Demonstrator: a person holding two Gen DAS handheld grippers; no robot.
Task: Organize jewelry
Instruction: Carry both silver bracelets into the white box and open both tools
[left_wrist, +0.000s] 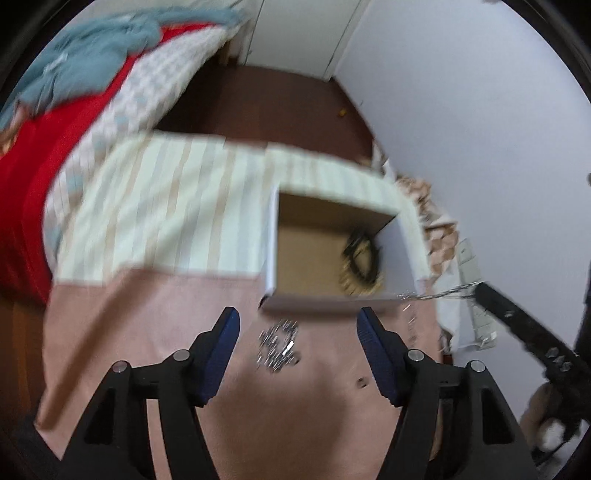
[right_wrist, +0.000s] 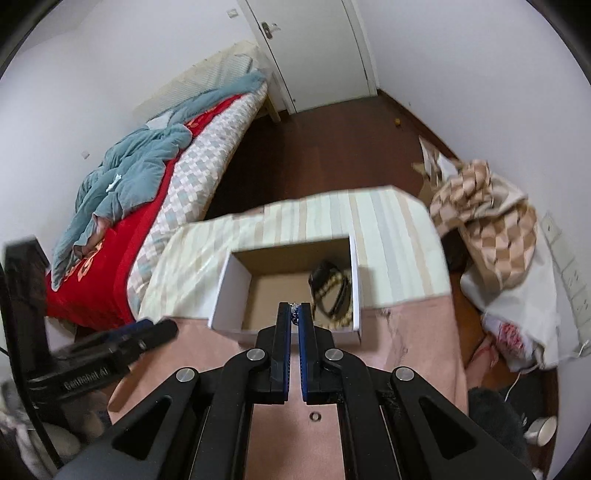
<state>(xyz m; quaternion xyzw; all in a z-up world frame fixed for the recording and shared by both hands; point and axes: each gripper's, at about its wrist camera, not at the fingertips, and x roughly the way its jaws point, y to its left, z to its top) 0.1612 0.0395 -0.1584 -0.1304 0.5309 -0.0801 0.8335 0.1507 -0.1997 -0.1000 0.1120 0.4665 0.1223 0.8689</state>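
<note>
A white box (left_wrist: 271, 240) with a brown cardboard floor sits on the table; black and gold jewelry (left_wrist: 360, 258) lies in its right corner. My left gripper (left_wrist: 297, 317) stands open above a small heap of silver chain (left_wrist: 279, 345) on the pink cloth, touching nothing. In the right wrist view my right gripper (right_wrist: 294, 304) is shut on a silver chain (right_wrist: 294, 314), raised over the near wall of the box (right_wrist: 225, 288). In the left wrist view that chain (left_wrist: 436, 293) stretches left from the right gripper's fingertips (left_wrist: 480, 291). Whether it joins the heap I cannot tell.
A small ring (right_wrist: 315, 416) lies on the pink cloth (left_wrist: 147, 295) near me. A striped cloth (left_wrist: 166, 203) covers the table's far part. A bed with a red cover (right_wrist: 103, 266) stands left, piled checkered fabric (right_wrist: 491, 221) right, dark floor behind.
</note>
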